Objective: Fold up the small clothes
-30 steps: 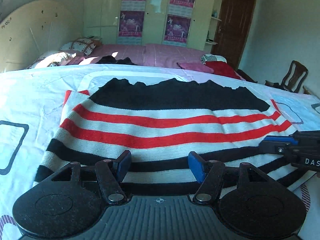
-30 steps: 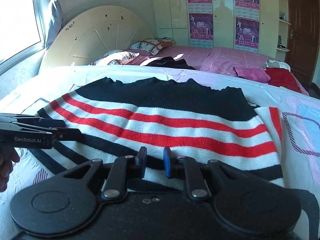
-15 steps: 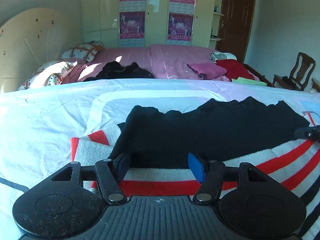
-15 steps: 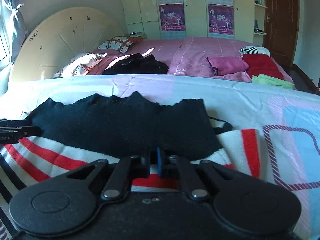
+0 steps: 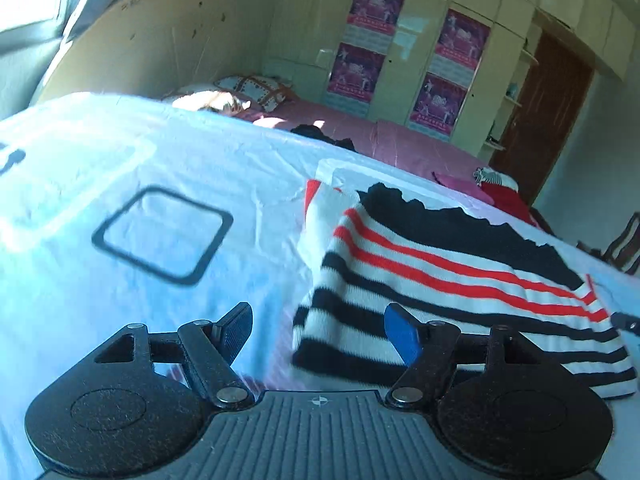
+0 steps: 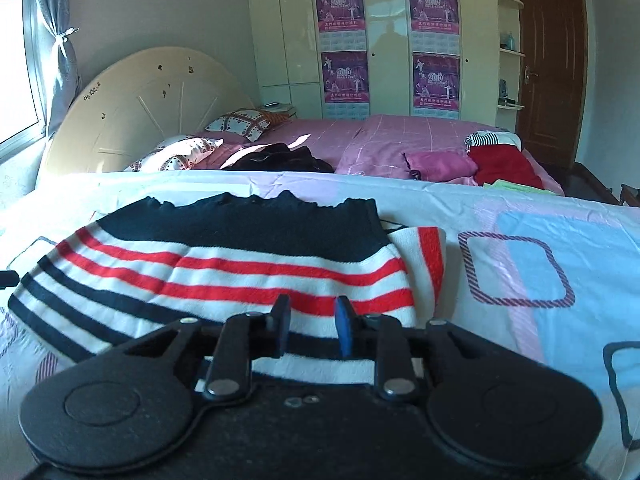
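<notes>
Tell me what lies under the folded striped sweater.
The striped sweater rests on a white bedsheet printed with squares. A red-and-white layer pokes out beneath its right edge; the rest underneath is covered.

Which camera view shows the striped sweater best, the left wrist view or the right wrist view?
The right wrist view: the striped sweater lies centred and sharp there, with its black band and its folded-under part at the right visible. In the left wrist view the sweater sits tilted to the right, slightly blurred, and its near edge is partly hidden by the gripper.
</notes>
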Motion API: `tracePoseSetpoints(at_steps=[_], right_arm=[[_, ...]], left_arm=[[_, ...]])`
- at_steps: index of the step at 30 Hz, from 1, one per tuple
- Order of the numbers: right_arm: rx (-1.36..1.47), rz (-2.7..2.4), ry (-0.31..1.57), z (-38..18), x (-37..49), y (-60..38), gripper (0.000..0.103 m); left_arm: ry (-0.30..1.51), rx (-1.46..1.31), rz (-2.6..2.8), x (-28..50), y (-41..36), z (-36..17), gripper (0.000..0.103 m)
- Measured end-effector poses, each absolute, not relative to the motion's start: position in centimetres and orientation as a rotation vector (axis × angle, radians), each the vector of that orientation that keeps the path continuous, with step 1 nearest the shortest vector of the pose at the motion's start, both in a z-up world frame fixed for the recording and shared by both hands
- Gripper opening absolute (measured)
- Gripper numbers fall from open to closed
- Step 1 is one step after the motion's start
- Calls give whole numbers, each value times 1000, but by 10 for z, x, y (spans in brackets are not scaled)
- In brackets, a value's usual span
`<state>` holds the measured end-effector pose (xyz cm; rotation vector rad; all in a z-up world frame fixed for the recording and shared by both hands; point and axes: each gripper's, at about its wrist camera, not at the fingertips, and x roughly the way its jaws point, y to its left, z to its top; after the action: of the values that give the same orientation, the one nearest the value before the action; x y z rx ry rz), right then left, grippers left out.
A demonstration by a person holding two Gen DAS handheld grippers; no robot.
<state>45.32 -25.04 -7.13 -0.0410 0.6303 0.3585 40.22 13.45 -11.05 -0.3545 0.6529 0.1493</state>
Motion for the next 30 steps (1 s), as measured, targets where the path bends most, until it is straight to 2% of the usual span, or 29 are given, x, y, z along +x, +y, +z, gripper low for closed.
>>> tracePoseSetpoints(at_steps=[9, 11, 16, 18, 21, 22, 24, 26, 30], right_arm=[[9, 417, 643, -62, 429, -219, 25], [23, 425, 642, -60, 426, -214, 25], [44, 444, 639, -58, 429, -203, 19], [55, 465, 645, -60, 434, -197, 7], [54, 492, 644, -63, 442, -186, 4], [60, 501, 648, -64, 447, -183, 3], [76, 516, 659, -68, 457, -178, 3], [97, 530, 680, -74, 470, -173, 3], [90, 567, 701, -83, 486, -155, 3]], left_arm=[[641, -955, 45, 381, 133, -166, 70], [618, -1046, 61, 382, 132, -177, 64], [567, -1107, 71, 399, 127, -187, 62], [540, -1114, 74, 408, 123, -190, 62], [512, -1120, 89, 424, 119, -193, 61], [510, -1112, 96, 429, 116, -194, 58], [508, -1108, 127, 437, 113, -198, 46], [508, -1138, 159, 442, 113, -205, 19], [484, -1153, 148, 441, 111, -210, 17]])
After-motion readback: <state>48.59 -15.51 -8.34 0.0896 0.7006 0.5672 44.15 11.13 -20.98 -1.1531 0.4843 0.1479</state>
